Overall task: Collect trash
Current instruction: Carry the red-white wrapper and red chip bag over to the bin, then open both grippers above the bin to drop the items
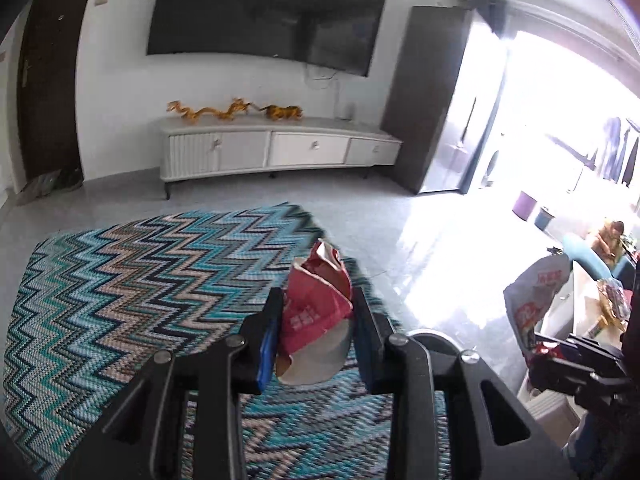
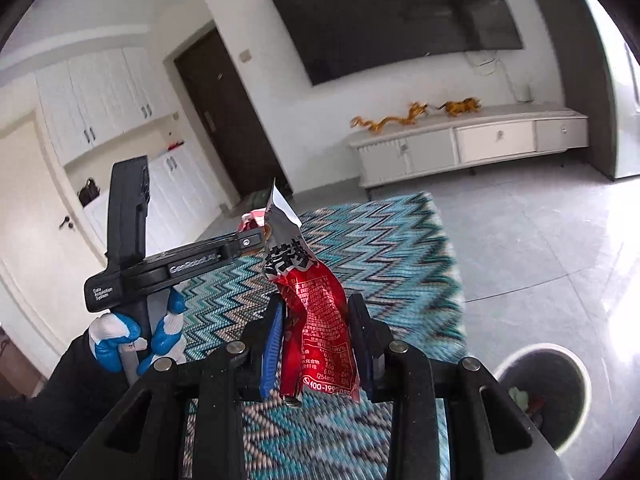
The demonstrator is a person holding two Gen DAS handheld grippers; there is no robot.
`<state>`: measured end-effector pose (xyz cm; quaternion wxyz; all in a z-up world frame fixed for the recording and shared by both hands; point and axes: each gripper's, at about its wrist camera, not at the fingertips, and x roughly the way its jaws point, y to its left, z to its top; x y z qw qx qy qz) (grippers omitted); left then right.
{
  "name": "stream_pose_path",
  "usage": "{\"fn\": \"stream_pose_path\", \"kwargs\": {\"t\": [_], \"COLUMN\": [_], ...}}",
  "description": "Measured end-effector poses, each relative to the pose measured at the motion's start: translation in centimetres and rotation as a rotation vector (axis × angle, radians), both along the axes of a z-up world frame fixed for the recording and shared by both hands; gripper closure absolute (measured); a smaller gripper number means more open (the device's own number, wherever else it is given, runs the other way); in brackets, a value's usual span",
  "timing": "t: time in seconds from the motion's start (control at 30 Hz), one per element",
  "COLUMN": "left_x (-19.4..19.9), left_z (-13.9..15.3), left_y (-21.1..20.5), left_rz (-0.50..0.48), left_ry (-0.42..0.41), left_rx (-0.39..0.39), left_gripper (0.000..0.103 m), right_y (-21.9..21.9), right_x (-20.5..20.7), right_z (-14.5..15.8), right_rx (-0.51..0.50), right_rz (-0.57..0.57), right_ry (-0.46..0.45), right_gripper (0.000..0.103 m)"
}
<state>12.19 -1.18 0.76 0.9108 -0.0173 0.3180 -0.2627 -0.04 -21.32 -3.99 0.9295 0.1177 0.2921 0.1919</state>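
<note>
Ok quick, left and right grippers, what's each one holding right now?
Left gripper: shut on a crumpled red paper carton.
Right gripper: shut on a red snack wrapper, with the trash bin below on its right.

Grey tile floor (image 2: 540,240): zigzag rug (image 1: 140,280), bin (image 2: 540,392), TV cabinet (image 1: 280,148).

Both cameras ride low over the zigzag rug (image 1: 120,280), each staring out between its own fingers toward the TV wall at twelve o'clock. The left view sits close above the rug; the right view catches the bin (image 2: 540,396) at four o'clock. Shared: television (image 2: 396,16), white cabinet (image 1: 280,148), rug.
</note>
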Motion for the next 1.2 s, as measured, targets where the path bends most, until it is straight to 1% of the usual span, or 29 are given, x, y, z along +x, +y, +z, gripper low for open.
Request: {"fn": "stream_pose_path", "kwargs": {"t": [0.1,0.2,0.3,0.4,0.53,0.73,0.83,0.93,1.0,1.03,1.07,1.1,1.2], "left_x": [-1.9,-3.4,-4.4,-4.6,-3.9,-1.7,-0.3,0.7,1.7,2.0,2.3,2.7,3.1], "left_z": [1.1,1.5,1.1,-0.3,-3.0,-7.6,-9.9,-11.4,-12.3,-12.6,-12.9,-13.1,-13.6], "left_y": [-2.5,-5.6,-9.6,-13.5,-18.6,-23.6,-25.9,-27.3,-28.1,-28.3,-28.5,-28.6,-28.6], "left_rz": [-0.060,-0.127,-0.195,-0.257,-0.321,-0.377,-0.404,-0.419,-0.427,-0.425,-0.420,-0.416,-0.407], "left_ry": [-0.011,-0.003,0.017,0.056,0.120,0.218,0.279,0.328,0.362,0.370,0.376,0.380,0.392], "left_rx": [-0.021,-0.026,-0.006,0.023,0.079,0.137,0.151,0.149,0.139,0.136,0.130,0.128,0.131], "left_gripper": [0.072,0.072,0.072,0.072,0.072,0.070,0.071,0.070,0.064,0.052,0.046,0.045,0.045], "right_y": [-2.8,-5.7,-8.4,-10.9,-14.1,-18.9,-20.8,-22.4,-23.1,-23.4,-23.5,-23.7,-24.1], "right_x": [-3.2,-5.5,-7.0,-7.4,-6.3,-3.8,-2.2,-0.3,0.5,1.2,0.9,1.2,1.5], "right_z": [1.4,2.0,1.4,-0.1,-3.2,-7.3,-9.4,-11.4,-12.5,-13.1,-13.5,-13.9,-14.8], "right_rx": [0.017,0.029,0.037,0.048,0.078,0.131,0.137,0.148,0.145,0.139,0.137,0.136,0.138], "right_rz": [-0.066,-0.139,-0.212,-0.279,-0.345,-0.412,-0.439,-0.460,-0.472,-0.480,-0.486,-0.492,-0.502], "right_ry": [-0.032,-0.046,-0.030,0.005,0.071,0.163,0.209,0.259,0.287,0.303,0.310,0.319,0.335], "right_gripper": [0.073,0.073,0.073,0.072,0.072,0.070,0.069,0.068,0.066,0.064,0.057,0.054,0.054]}}
